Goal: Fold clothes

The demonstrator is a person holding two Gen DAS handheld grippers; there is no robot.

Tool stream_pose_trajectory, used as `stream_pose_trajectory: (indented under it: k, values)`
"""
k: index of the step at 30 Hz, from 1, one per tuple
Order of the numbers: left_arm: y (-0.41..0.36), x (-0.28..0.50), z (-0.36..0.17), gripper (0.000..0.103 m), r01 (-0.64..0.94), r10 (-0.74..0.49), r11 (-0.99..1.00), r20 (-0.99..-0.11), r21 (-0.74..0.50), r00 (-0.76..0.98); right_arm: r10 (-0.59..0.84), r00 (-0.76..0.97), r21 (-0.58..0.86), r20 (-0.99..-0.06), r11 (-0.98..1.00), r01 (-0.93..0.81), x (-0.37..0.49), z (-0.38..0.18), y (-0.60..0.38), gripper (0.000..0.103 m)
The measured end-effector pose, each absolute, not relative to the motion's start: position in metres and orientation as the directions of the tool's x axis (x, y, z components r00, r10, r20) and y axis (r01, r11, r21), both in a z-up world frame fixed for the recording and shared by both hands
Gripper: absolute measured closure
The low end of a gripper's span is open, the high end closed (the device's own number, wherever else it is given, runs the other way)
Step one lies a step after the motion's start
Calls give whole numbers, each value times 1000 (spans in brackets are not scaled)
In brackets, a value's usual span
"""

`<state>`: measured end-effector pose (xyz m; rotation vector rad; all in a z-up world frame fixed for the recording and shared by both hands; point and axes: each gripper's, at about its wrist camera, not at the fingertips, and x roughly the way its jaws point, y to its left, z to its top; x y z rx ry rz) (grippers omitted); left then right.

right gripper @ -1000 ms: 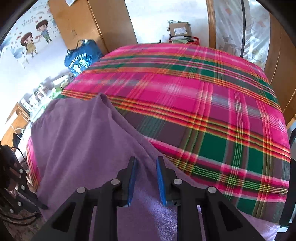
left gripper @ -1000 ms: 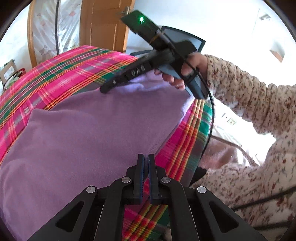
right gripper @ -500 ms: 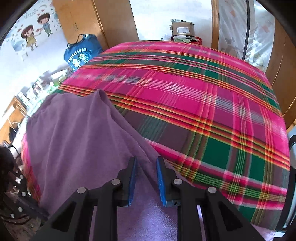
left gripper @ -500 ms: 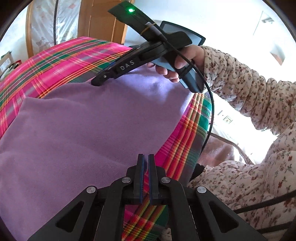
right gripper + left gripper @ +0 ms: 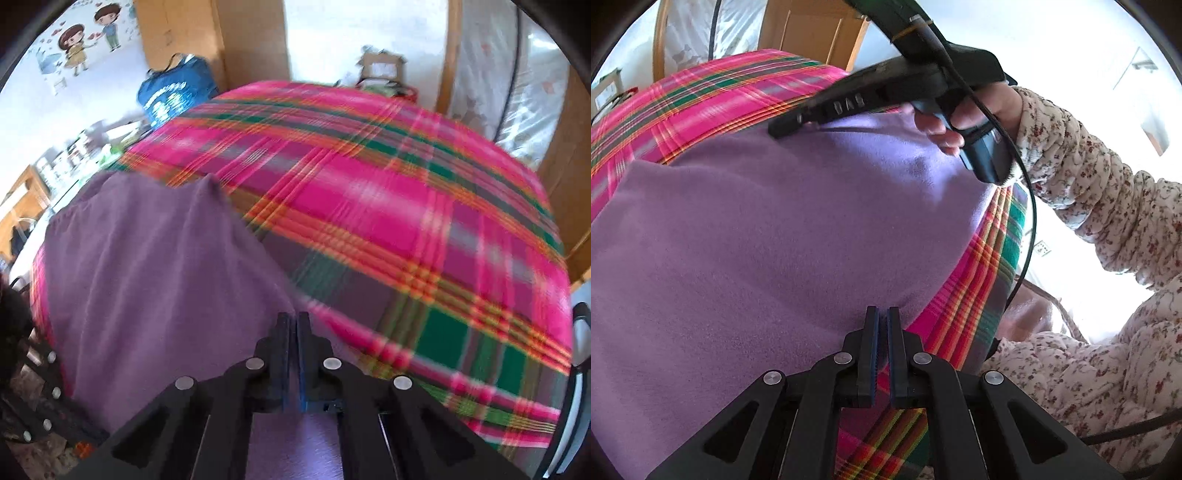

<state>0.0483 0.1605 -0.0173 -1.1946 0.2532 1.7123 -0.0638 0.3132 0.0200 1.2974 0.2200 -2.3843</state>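
The left gripper (image 5: 882,321) is clamped on the near edge of the purple fleece garment (image 5: 757,240), which lies spread on the pink plaid bedspread (image 5: 388,221). The right gripper (image 5: 294,325) pinches the garment's far-side edge, jaws together. Beyond stand a blue bag (image 5: 173,94) and a cardboard box (image 5: 382,66).

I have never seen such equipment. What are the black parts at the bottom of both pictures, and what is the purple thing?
A person holds one tool in each hand; each carries a camera looking along its two fingers. The black parts are those fingers. The left hand-held gripper is closed at the near edge of a purple garment; this view also shows the right hand holding its tool. The right hand-held gripper is closed on the garment's other edge. The garment lies on a plaid bedcover.
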Motion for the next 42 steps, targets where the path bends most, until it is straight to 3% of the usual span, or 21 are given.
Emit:
stream_pose_trajectory:
  k: [10,12,13,14,21,25,31,42]
  values:
    - [159,48,-18,98,-798,603,-486,-798,-356,-12,-285,-478,98,-831,-921,378,-75,9,323,99]
    - [159,49,-17,98,-797,603,-488,-797,-356,-13,-272,-480,91,-834,-926,365,-75,9,323,96]
    - [158,48,-16,98,-794,604,-492,-797,-356,-17,-253,-484,78,-838,-932,353,-76,9,321,89]
    - [157,47,-15,96,-792,605,-495,-796,-356,-21,-234,-490,61,-840,-937,343,-76,10,319,85]
    - [138,52,-1,84,-773,622,-529,-780,-351,-72,-167,-592,-35,-788,-949,314,-58,34,305,84]
    - [123,44,5,81,-743,625,-574,-771,-345,-124,-250,-598,20,-761,-931,364,-48,46,285,84]
    - [84,24,8,80,-630,593,-697,-769,-342,-238,-360,-524,72,-771,-868,491,-49,34,239,84]
    - [-3,-2,-8,80,-385,502,-847,-792,-367,-348,-267,-525,34,-808,-911,411,-79,7,230,84]
